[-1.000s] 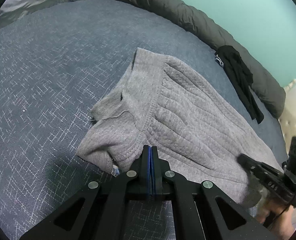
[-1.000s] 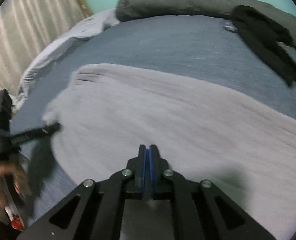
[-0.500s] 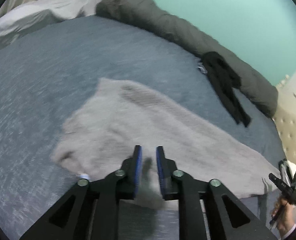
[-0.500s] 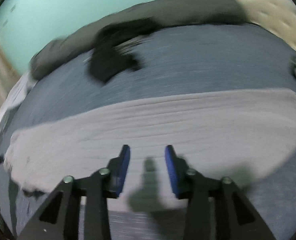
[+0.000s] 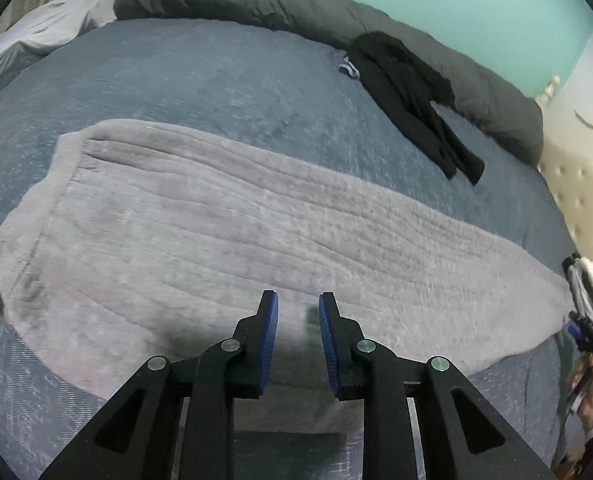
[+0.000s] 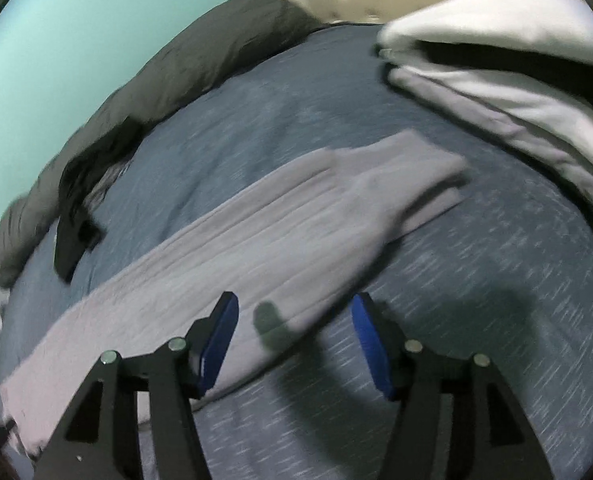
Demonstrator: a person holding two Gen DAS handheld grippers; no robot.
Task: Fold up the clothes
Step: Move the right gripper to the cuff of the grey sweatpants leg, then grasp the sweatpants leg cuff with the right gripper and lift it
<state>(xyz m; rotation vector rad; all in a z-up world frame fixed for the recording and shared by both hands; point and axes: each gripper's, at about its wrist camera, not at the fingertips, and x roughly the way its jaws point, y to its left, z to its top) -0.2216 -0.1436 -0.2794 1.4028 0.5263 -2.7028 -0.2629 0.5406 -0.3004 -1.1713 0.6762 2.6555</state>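
One grey ribbed knit garment (image 5: 232, 248) lies flat, folded lengthwise into a long strip, on the blue-grey bedspread (image 5: 200, 76); it runs from near left to far right across the bed. Left gripper (image 5: 298, 304) hangs over the garment's near edge, two blue-padded fingers apart, nothing between them. Right gripper (image 6: 294, 308) also spread wide, empty, above the garment's (image 6: 256, 248) near edge towards its narrower right end; this view is motion-blurred.

Other items, one each: black garment (image 5: 412, 92) lying crumpled on the far right of the bedspread, well apart from the grey one; dark grey rolled duvet (image 5: 280, 4) along the far edge against the teal wall (image 5: 456, 4); white folded bedding (image 6: 508, 64) at far right in the right wrist view; tufted beige headboard (image 5: 580, 196) at right. Right gripper's body and the holding hand show at the left wrist view's right edge.
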